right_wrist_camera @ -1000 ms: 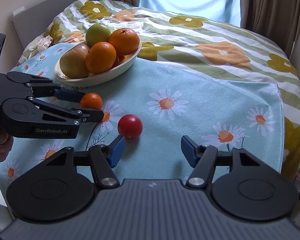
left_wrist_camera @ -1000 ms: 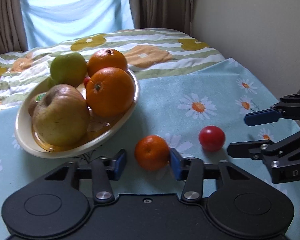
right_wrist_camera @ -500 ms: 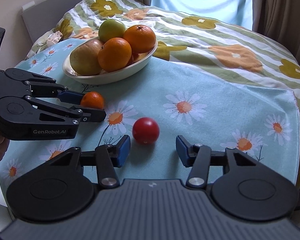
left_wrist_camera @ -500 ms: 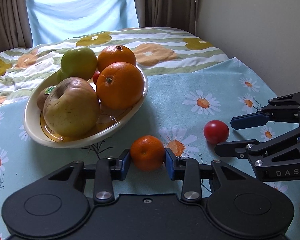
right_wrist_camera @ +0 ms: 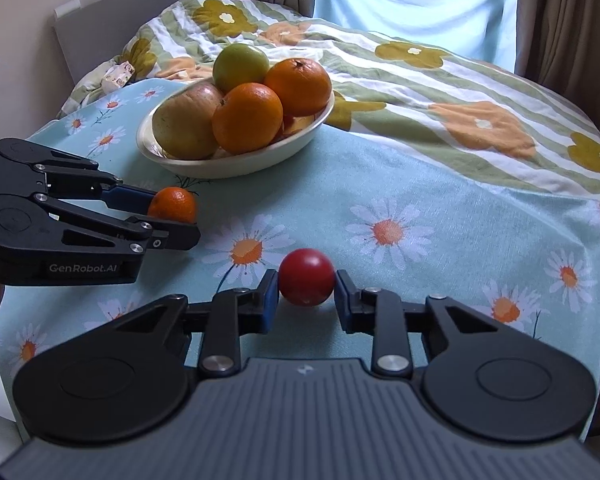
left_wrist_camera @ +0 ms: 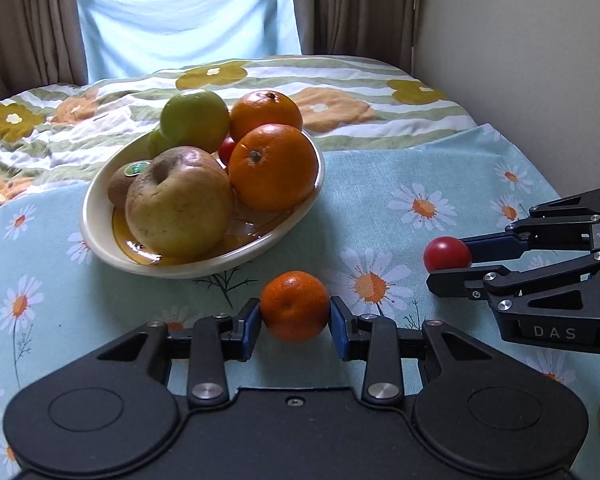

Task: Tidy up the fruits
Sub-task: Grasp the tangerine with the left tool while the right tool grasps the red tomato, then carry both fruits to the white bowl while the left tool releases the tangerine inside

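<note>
Closing in over the last moment, the right gripper has brought its blue pads from wide apart to either side of the small red fruit, and they now press on it where it sits on the daisy-print cloth. The left gripper had already drawn in and pinches the mandarin, which also rests on the cloth, just in front of the bowl.

Both loose fruits look secured at once — so the sorting seems ready to pass from grasping to lifting, presumably toward the bowl.

The red fruit is smooth, glossy and round, much like a cherry tomato, smaller than the mandarin, whose dimpled orange skin shows a small stem scar. The bowl is already crowded — two oranges, a large russet apple, a green apple and a kiwi with a sticker — leaving little open room.
</note>
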`<state>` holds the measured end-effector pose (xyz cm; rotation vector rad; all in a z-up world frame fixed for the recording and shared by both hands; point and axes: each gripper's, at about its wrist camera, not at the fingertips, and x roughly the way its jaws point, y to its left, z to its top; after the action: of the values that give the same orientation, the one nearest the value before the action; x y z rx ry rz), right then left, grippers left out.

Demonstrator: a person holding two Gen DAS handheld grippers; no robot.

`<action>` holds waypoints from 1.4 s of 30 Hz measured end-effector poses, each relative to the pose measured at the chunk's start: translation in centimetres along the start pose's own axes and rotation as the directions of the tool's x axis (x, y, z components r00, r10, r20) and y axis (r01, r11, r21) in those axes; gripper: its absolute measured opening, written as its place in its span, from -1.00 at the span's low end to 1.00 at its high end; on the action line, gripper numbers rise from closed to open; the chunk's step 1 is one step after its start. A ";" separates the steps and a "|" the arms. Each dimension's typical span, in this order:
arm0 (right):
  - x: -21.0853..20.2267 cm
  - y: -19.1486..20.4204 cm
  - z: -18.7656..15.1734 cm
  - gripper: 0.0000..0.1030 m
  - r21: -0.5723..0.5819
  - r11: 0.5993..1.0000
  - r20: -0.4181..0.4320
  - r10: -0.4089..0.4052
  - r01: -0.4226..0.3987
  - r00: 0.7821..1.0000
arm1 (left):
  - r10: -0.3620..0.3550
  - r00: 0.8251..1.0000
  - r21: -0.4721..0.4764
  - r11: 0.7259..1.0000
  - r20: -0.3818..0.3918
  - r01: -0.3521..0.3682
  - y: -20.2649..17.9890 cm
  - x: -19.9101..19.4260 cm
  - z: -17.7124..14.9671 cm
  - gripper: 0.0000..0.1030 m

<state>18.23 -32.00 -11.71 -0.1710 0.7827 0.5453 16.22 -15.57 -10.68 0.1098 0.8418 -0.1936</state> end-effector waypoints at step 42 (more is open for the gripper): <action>-4.0 12.0 15.6 -0.14 0.134 0.979 0.090 -0.164 0.151 0.982 | 0.069 0.985 -0.088 0.995 0.160 -0.055 15.9 -10.6 7.9 -0.22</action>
<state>19.31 -18.13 2.73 -0.0864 0.6969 0.3501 18.49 -0.06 2.83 0.0409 0.6817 -0.1071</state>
